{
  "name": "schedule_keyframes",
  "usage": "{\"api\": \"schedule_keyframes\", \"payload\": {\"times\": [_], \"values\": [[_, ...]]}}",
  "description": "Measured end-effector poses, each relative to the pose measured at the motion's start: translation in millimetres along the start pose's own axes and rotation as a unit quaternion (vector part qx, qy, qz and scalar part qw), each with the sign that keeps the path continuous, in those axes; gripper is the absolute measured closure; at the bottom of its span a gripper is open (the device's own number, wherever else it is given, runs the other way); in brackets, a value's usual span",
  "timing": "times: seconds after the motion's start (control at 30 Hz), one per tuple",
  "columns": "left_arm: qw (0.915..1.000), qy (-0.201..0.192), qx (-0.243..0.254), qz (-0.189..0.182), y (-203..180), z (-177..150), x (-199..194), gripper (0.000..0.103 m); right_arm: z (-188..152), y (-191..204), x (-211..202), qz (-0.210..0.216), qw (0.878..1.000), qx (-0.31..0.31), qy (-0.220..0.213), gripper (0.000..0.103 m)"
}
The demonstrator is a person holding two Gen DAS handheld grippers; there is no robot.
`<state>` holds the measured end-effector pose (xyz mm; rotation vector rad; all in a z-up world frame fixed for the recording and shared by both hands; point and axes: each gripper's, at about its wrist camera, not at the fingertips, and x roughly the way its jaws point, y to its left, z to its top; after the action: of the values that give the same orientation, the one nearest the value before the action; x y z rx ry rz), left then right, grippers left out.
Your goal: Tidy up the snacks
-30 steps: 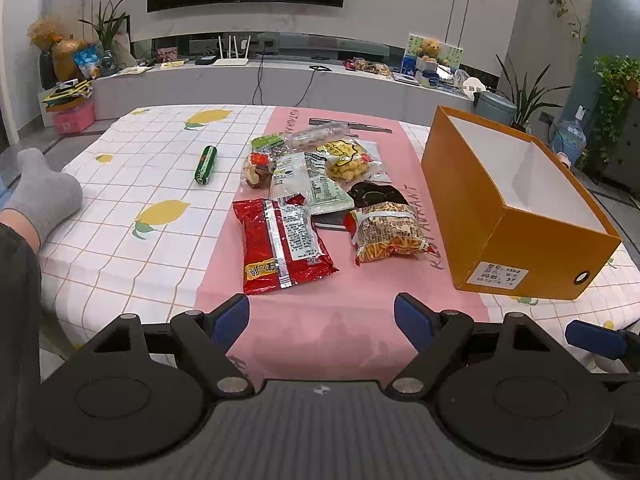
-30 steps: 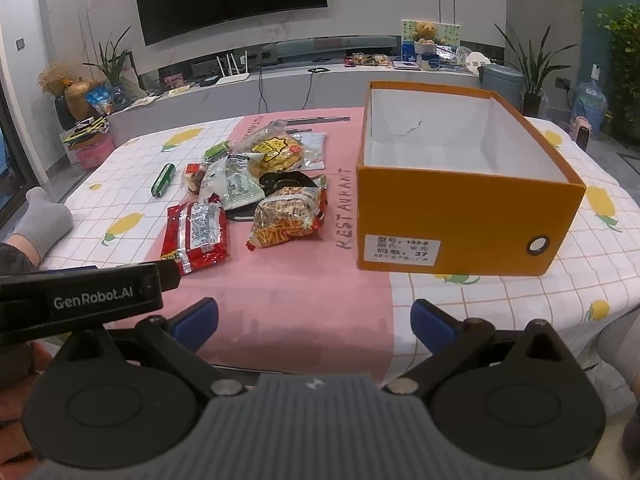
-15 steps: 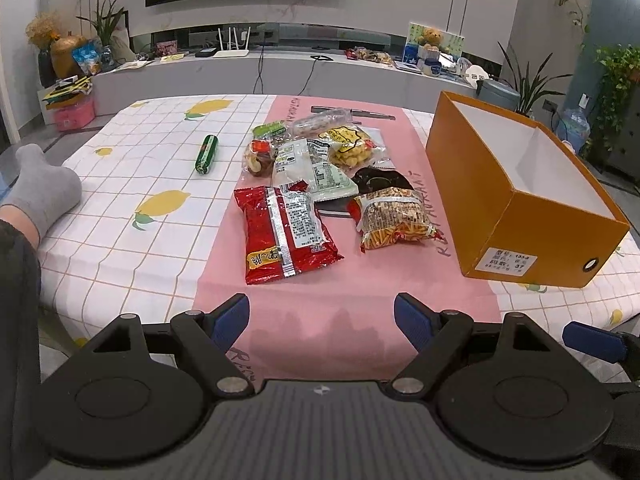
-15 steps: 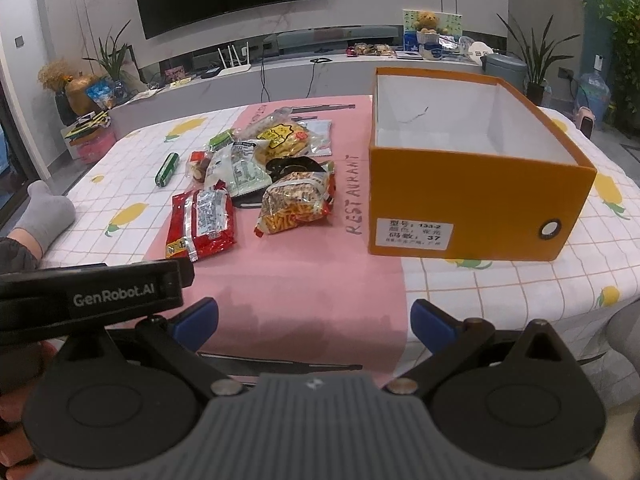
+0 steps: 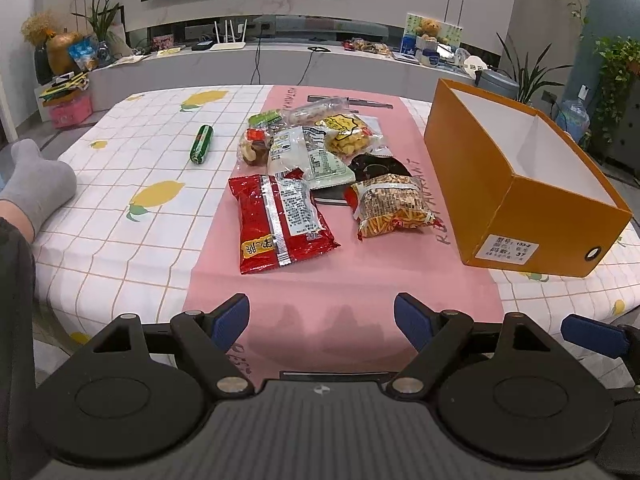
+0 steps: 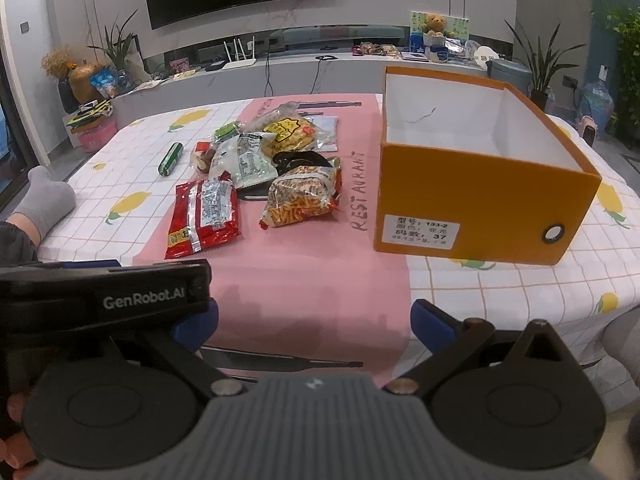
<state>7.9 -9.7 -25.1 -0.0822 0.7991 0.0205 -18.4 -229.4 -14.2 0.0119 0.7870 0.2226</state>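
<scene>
Several snack packs lie in a loose pile on the pink runner: a red packet (image 5: 280, 224) (image 6: 204, 216) nearest me, an orange-and-clear bag of sticks (image 5: 394, 210) (image 6: 304, 196), a white pouch (image 5: 306, 156), a yellow bag (image 5: 346, 134) and a green tube (image 5: 201, 144) apart on the left. An empty orange box (image 5: 524, 216) (image 6: 476, 204) stands open-topped at the right. My left gripper (image 5: 322, 320) hangs open over the near table edge, short of the red packet. My right gripper (image 6: 314, 322) is open too, nothing between its fingers.
The table wears a white checked cloth (image 5: 120, 184) with lemon prints. A person's grey-socked foot (image 5: 36, 184) rests at the left edge. The left gripper's body (image 6: 104, 296) crosses the right wrist view low on the left. A TV console with plants stands behind.
Both grippers have drifted slightly forward and up toward the table; the snacks and box sit a bit lower and larger in view. Nothing was grasped.
</scene>
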Motion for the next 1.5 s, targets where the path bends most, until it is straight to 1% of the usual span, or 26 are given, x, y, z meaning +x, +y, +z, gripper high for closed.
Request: {"api": "schedule_keyframes", "payload": {"times": [0.4,0.93,1.03,1.17,1.27,1.37,1.5], "values": [[0.9999,0.007,0.008,0.001,-4.3,-3.7,4.9,0.007,-3.4,2.8,6.1,-0.001,1.000,0.000,0.012,0.003],[0.9999,0.017,0.000,-0.001,-1.4,-3.6,7.1,0.007,-5.5,3.7,8.8,-0.002,1.000,0.008,0.016,0.003],[0.9999,0.015,-0.002,0.004,-0.4,-2.7,6.5,0.007,-5.9,3.5,9.5,-0.002,1.000,0.013,0.017,0.003],[0.9999,0.009,-0.010,0.007,4.1,2.6,2.8,0.007,-5.7,5.8,7.5,-0.013,1.000,0.008,0.014,0.003],[0.9998,0.007,-0.018,0.005,9.3,10.5,-0.2,0.007,-4.8,6.3,5.5,-0.011,1.000,0.012,0.011,0.003],[0.9997,0.004,-0.024,0.007,14.8,21.9,-1.9,0.007,-2.8,8.4,7.9,0.013,1.000,0.013,0.008,0.003],[0.9992,-0.010,-0.037,0.008,28.7,40.6,-6.4,0.007,-0.8,16.5,14.3,0.028,1.000,-0.005,0.004,0.003]]}}
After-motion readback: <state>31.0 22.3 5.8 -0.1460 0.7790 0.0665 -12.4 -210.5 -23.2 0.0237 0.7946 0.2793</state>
